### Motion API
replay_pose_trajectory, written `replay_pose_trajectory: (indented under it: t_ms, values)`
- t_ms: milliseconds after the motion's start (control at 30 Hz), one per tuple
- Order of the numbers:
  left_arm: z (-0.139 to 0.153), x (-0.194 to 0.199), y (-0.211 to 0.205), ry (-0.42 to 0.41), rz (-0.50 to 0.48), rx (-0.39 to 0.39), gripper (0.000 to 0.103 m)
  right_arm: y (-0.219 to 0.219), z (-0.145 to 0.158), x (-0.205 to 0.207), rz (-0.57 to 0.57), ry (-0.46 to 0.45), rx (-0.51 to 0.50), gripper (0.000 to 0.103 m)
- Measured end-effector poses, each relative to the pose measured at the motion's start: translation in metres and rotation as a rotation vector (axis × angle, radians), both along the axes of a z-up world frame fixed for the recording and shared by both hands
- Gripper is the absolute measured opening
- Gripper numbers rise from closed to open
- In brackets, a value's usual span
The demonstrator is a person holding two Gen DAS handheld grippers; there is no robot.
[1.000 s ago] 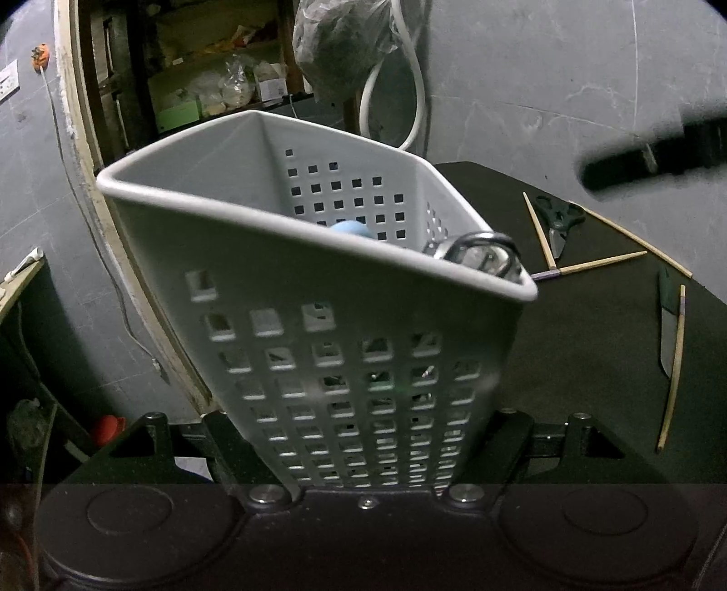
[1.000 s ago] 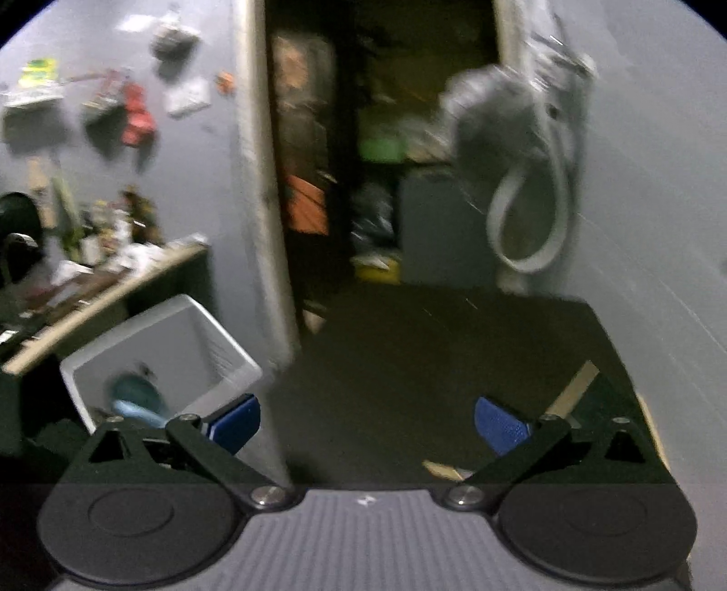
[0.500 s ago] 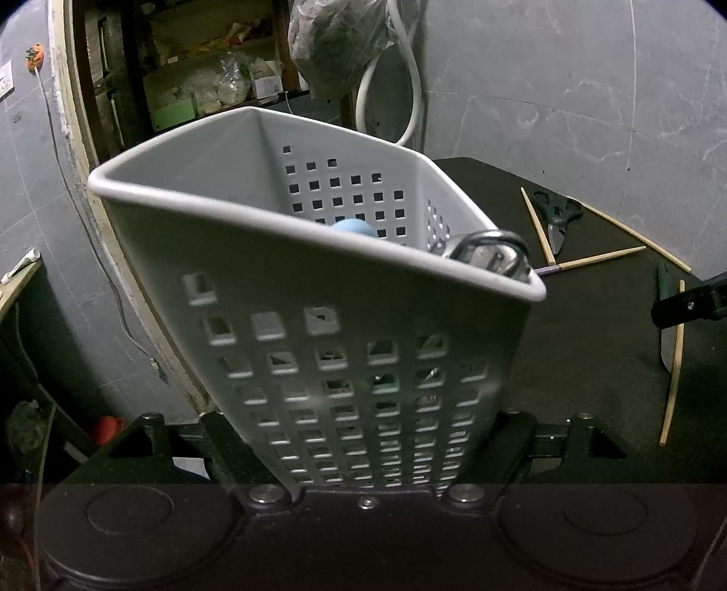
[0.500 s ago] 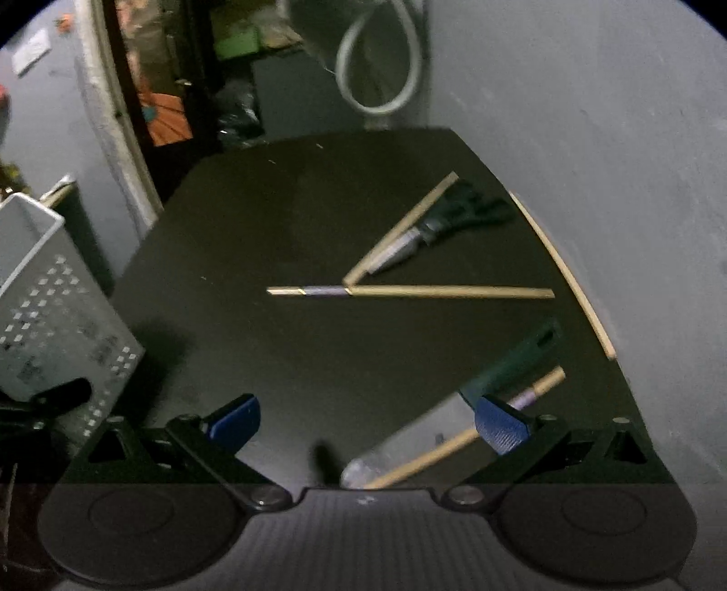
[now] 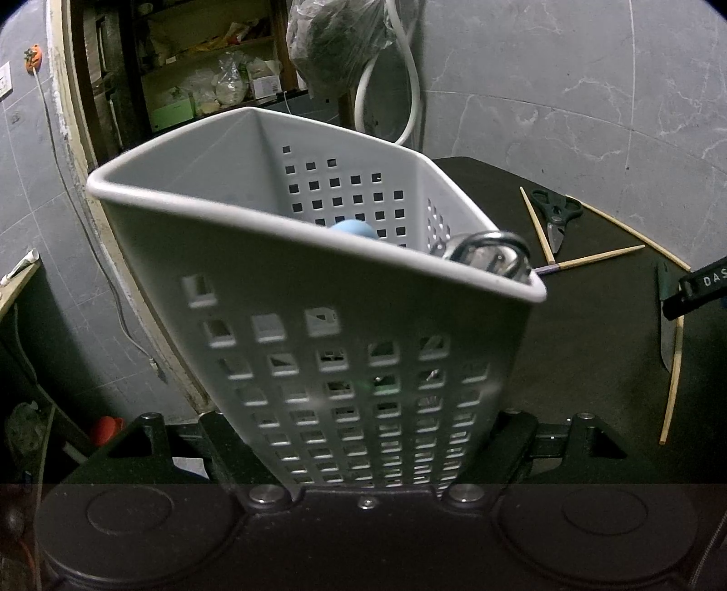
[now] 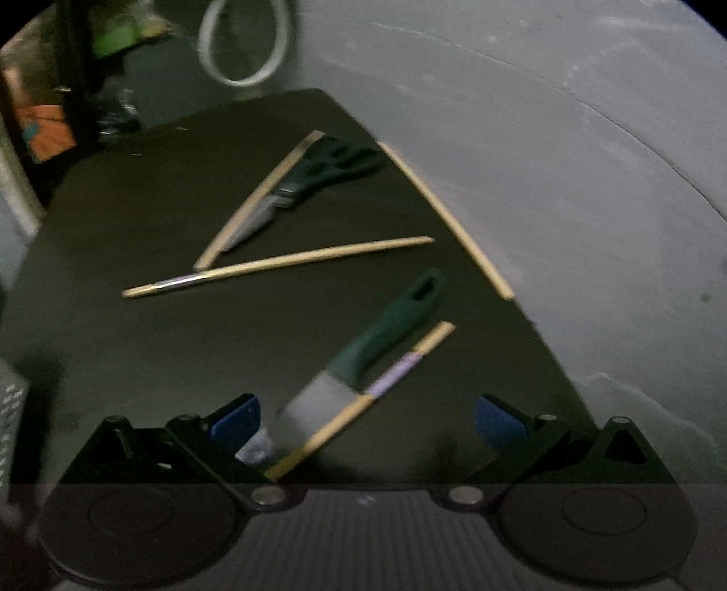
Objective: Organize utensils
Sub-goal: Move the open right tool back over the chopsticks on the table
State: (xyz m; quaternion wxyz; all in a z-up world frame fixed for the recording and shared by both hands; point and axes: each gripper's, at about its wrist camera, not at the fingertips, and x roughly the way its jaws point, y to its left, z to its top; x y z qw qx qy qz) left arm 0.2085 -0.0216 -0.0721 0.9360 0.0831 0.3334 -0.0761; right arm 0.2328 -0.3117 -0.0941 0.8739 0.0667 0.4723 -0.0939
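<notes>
The left tool (image 5: 363,459) grips the gray basket (image 5: 345,327) by its base, tilted beside the counter's (image 5: 586,345) left edge. The right tool (image 6: 365,420), jaws wide and empty, hangs over the knife (image 6: 363,359) and a chopstick (image 6: 363,400); past them lie scissors (image 6: 318,175) and more chopsticks, bare counter leftward, wall (image 6: 568,191) hard right.

A dark plastic bag (image 5: 338,43) was seen hung on the grey marbled wall (image 5: 568,91). A white hose loop (image 5: 411,91) was hung just right of the bag. Cluttered shelves (image 5: 209,86) were located left of it, and an orange ornament (image 5: 34,57) was fixed farther left.
</notes>
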Motion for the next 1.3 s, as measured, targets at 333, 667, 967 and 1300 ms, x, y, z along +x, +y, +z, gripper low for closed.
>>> replay_pose_trajectory:
  t_ms: [333, 667, 967, 1300]
  values:
    - [-0.001, 0.000, -0.001, 0.000, -0.001, 0.003, 0.081, -0.009, -0.013, 0.009, -0.050, 0.045, -0.007, 0.103]
    - [-0.002, -0.001, -0.004, -0.001, -0.001, 0.012, 0.080, -0.013, -0.012, 0.006, -0.054, 0.036, -0.002, 0.099]
    - [-0.002, -0.002, -0.005, -0.003, -0.001, 0.012, 0.080, -0.020, -0.010, 0.000, -0.057, 0.019, 0.026, 0.074]
    - [-0.001, -0.003, -0.004, -0.005, 0.001, 0.013, 0.079, -0.024, -0.007, -0.005, -0.056, -0.001, 0.053, 0.039]
